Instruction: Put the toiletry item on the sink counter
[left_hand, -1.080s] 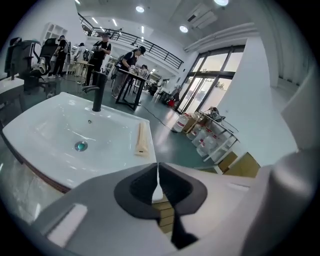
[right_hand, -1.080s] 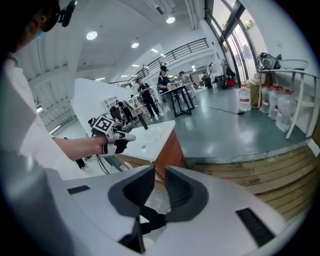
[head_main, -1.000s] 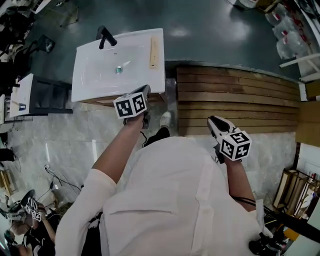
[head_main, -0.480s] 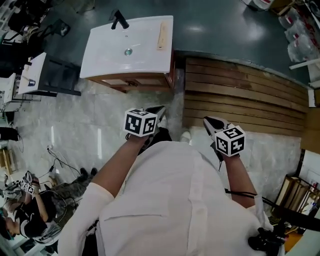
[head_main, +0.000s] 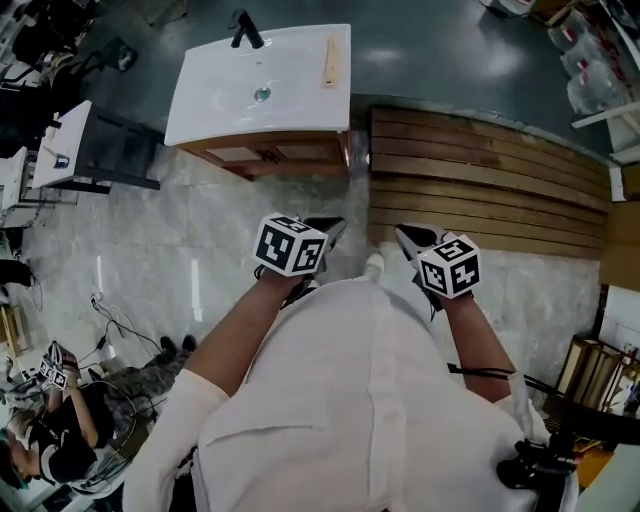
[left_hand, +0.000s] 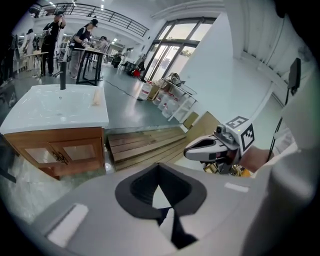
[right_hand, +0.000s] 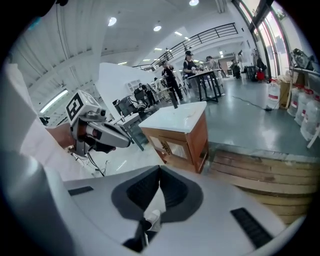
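Observation:
A pale, flat toiletry item (head_main: 330, 62) lies on the right rim of the white sink counter (head_main: 215, 110), well ahead of me; the left gripper view shows the item (left_hand: 96, 96) there too. My left gripper (head_main: 328, 230) is held close to my body, jaws shut with nothing between them. Beside it, my right gripper (head_main: 408, 238) is also shut and empty. Both point toward the sink from some way off. Each gripper view shows the other gripper: the right gripper (left_hand: 207, 149) and the left gripper (right_hand: 112, 136).
The sink has a black faucet (head_main: 245, 30) and stands on a wooden cabinet (head_main: 270, 155). A slatted wooden platform (head_main: 480, 180) lies to its right. A dark table (head_main: 95, 150) stands to the left. A person (head_main: 40, 440) crouches at lower left. Cables trail on the marble floor.
I have stepped back from the sink: it has slid up and away in the head view. Both grippers have drawn in toward my body and stay shut.

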